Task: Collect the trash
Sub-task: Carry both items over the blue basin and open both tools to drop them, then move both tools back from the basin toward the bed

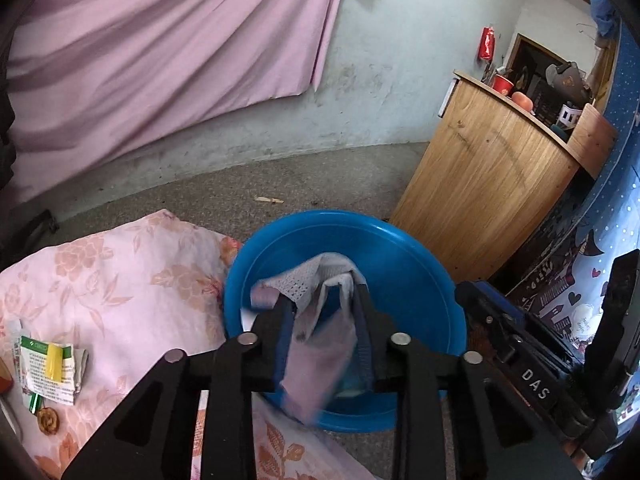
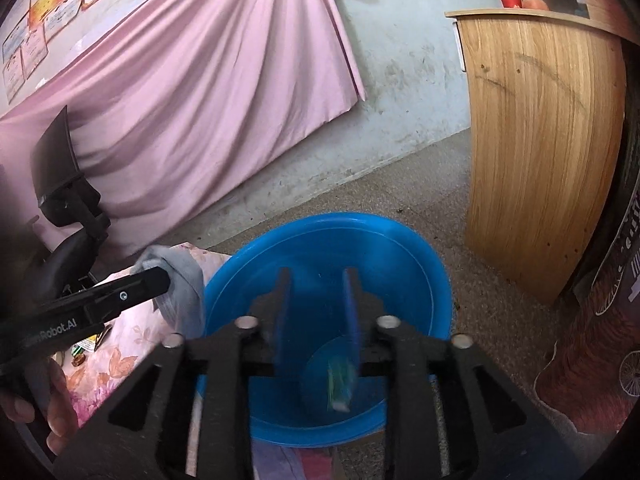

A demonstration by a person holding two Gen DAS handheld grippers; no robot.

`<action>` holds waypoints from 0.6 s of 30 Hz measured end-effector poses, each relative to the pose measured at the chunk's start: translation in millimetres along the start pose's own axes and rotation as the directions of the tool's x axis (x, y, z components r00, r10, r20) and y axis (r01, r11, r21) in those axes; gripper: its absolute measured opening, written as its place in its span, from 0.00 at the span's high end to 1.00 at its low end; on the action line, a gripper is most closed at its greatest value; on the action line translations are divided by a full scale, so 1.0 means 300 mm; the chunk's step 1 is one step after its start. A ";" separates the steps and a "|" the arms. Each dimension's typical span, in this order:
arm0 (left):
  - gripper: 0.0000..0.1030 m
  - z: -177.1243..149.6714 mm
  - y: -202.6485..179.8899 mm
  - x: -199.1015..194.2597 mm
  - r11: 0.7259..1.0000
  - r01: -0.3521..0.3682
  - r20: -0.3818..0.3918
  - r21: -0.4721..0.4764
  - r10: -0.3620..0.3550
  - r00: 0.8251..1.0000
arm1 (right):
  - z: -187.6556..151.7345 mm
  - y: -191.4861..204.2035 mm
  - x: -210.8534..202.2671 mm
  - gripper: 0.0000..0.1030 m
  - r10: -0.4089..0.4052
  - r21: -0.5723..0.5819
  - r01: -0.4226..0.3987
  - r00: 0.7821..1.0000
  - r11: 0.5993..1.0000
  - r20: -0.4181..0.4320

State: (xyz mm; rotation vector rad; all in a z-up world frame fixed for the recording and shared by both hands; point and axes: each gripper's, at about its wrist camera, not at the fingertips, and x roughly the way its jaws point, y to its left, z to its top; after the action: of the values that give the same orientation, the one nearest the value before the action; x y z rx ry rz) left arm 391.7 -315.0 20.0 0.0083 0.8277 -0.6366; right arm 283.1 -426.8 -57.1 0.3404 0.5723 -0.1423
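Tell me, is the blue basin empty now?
Not empty: a green-and-white wrapper, blurred, shows inside the blue basin.

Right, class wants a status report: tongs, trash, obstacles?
Left tongs shut on rag over blue basin. Right tongs open; wrapper in basin. Nothing blocking.

pink curtain, wooden cabinet, floral bedsheet

A crumpled white-and-pink tissue hangs above the blue basin, where a blurred green wrapper lies.
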 end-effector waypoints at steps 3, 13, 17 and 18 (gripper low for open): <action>0.70 -0.011 0.007 -0.011 1.000 -0.013 0.006 0.002 0.013 1.000 | 0.003 -0.009 -0.007 0.38 -0.002 0.009 0.002 1.000 1.000 0.006; 0.56 -0.029 0.017 -0.055 0.998 -0.055 0.055 0.015 0.054 0.997 | 0.014 -0.033 -0.041 0.19 -0.001 0.048 -0.002 0.999 0.999 0.049; 0.45 -0.033 0.014 -0.078 0.996 -0.086 0.089 0.022 0.084 0.993 | 0.021 -0.033 -0.056 0.13 -0.006 0.046 0.003 0.998 0.999 0.068; 0.43 -0.034 0.014 -0.090 0.995 -0.095 0.106 0.021 0.093 0.990 | 0.023 -0.032 -0.061 0.09 -0.008 0.044 0.005 0.997 0.999 0.075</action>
State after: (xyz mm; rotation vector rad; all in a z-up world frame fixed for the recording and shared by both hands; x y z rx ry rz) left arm 373.5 -294.7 30.7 0.0368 0.7134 -0.5540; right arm 269.1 -437.5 -44.3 0.3740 0.4963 -0.1729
